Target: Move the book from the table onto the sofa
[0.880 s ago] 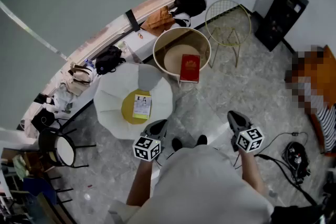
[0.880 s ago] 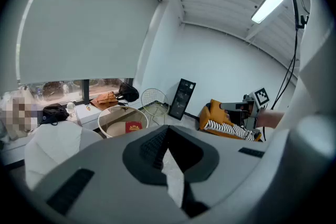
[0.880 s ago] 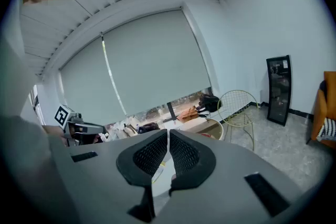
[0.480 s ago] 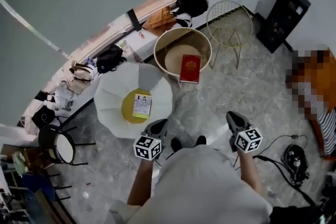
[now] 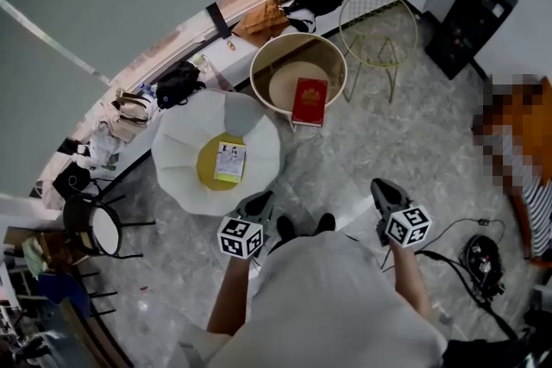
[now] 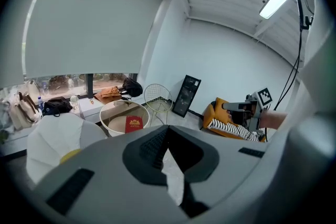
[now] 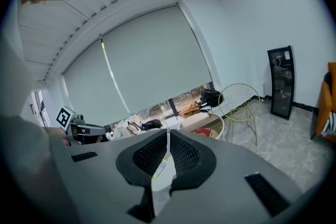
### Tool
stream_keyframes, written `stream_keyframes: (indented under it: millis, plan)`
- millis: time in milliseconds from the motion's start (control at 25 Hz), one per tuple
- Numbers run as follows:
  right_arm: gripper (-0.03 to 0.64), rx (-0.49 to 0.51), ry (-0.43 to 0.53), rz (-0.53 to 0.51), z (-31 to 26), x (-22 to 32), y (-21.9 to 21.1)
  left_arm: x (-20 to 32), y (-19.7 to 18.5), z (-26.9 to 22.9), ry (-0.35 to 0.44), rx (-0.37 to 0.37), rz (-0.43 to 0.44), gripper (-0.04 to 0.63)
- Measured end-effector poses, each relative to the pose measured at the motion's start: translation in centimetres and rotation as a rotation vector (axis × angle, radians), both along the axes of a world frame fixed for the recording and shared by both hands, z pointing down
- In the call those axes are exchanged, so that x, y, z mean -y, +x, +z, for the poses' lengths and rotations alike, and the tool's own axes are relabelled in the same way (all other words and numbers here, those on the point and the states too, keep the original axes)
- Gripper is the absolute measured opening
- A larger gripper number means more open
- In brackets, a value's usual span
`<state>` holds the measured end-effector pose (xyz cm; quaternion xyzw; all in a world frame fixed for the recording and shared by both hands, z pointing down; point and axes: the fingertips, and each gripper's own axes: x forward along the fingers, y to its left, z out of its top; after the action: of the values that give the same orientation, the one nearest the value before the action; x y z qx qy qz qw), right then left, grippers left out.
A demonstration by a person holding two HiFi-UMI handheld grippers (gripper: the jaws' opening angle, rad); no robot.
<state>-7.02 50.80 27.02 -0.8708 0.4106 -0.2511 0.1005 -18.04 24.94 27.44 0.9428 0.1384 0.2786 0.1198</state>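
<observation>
Book [image 5: 310,102] on round table [image 5: 255,69]: whole overhead, sliver past right tool [image 7: 167,132].

One red book [image 5: 310,102], one round table [image 5: 257,80], one white sofa [image 5: 184,142], one wire chair [image 5: 379,21]

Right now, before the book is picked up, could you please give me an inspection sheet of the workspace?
Surface: round table, cream rim, carrying the book.
Job's things: red book lying flat on the table; white sofa with a yellow cushion and a leaflet on it.
Clutter: bags along the window ledge.
Grippers: left gripper and right gripper both shut and empty, short of the table.
Cables: black cable across the floor on the right.
Surroundings: wire chair, black panel, black stool.
</observation>
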Motion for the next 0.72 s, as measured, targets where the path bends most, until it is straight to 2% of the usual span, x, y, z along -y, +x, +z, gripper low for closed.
stream_keyframes:
  millis: [240, 480, 720]
  plan:
    - [0.043, 0.026, 0.013, -0.01, 1.3, -2.8, 0.5, -2.0, 0.6, 1.1, 0.008, 0.033, -0.012, 0.002]
    - [0.043, 0.036, 0.044, -0.001, 2.2, -5.7, 1.0, -4.1, 1.5, 2.1, 0.017, 0.037, -0.013, 0.002]
    - [0.043, 0.055, 0.049, 0.007, 2.1, -6.3, 1.9, -4.6, 2.5, 2.4, 0.012, 0.045, -0.025, 0.002]
